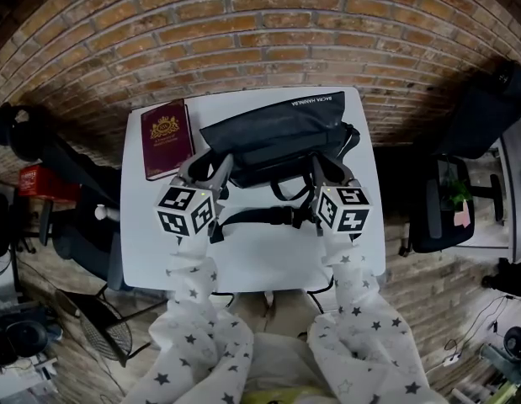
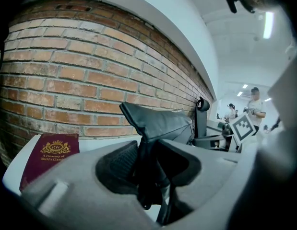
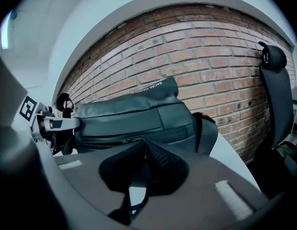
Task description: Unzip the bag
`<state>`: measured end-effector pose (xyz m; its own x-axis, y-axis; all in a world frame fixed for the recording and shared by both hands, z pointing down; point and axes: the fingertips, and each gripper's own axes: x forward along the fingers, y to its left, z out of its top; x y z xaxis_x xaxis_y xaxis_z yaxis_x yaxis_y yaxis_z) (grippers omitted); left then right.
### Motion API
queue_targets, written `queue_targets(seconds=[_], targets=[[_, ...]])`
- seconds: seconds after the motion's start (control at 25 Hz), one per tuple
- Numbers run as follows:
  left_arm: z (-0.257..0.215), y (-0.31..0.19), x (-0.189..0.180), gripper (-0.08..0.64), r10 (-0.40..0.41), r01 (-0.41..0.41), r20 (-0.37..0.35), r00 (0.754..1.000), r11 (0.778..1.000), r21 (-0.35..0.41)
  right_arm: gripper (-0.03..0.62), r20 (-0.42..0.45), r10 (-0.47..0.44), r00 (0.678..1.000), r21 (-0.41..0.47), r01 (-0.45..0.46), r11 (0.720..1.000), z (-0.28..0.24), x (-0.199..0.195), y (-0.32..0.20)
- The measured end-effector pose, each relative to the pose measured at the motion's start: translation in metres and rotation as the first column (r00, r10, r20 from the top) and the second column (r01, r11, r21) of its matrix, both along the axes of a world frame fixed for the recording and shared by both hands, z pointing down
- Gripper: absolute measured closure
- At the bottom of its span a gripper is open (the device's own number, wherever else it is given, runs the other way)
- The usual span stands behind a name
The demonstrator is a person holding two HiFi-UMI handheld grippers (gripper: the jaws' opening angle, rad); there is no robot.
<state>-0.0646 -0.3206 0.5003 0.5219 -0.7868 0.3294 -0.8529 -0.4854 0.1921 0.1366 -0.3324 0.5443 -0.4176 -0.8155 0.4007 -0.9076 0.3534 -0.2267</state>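
Across the middle of the head view, a white square table [image 1: 260,263]. On its upper half, lying lengthwise, the black soft-fabric bag with slack straps [image 1: 273,137]. At upper left beside it, apart, a maroon hardback book with a gold crest [image 1: 167,139].

Probably light and floppy (peaking and creasing wherever pinched), so likely to bunch up and drag along with the zip unless anchored at one end.

Left gripper [image 2: 147,159], bottom centre of its own view: clamped on a raised fold at the bag's end, lifting it into a peak. Right gripper [image 3: 142,150], lower centre of its view: pinched almost flat at the front zip line, perhaps on a thin pull tab, though impossible to confirm. Just past its tips, the small metal zip slider [image 3: 128,140].

Best holds: fabric beside the zip's end for bracing, pull tab for drawing, never the smooth panel.
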Motion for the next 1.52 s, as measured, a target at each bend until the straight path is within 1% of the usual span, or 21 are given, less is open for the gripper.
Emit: queue_targets(seconds=[0.2,0.6,0.88,1.32,1.52], targets=[[0.0,0.0,0.0,0.43,-0.008,0.008,-0.002,1.0,1.0,-0.002,0.572,0.018,0.083,0.996,-0.01,-0.083,0.997,0.001,0.019,-0.004],[0.001,0.0,-0.002,0.43,-0.016,0.016,-0.006,1.0,1.0,0.001,0.571,0.01,0.149,0.989,-0.001,-0.149,0.989,-0.001,0.048,-0.009],[0.001,0.001,0.001,0.43,-0.018,0.018,-0.003,1.0,1.0,0.0,0.571,0.004,0.157,0.988,0.003,-0.157,0.988,-0.002,0.055,-0.01],[0.001,0.001,-0.001,0.43,-0.021,0.021,-0.005,1.0,1.0,0.002,0.571,0.012,0.252,0.968,-0.001,-0.252,0.968,-0.002,0.085,-0.015],[0.0,0.001,-0.001,0.43,-0.025,0.025,-0.003,1.0,1.0,0.0,0.571,0.006,0.259,0.966,-0.002,-0.259,0.966,-0.003,0.093,-0.018]])
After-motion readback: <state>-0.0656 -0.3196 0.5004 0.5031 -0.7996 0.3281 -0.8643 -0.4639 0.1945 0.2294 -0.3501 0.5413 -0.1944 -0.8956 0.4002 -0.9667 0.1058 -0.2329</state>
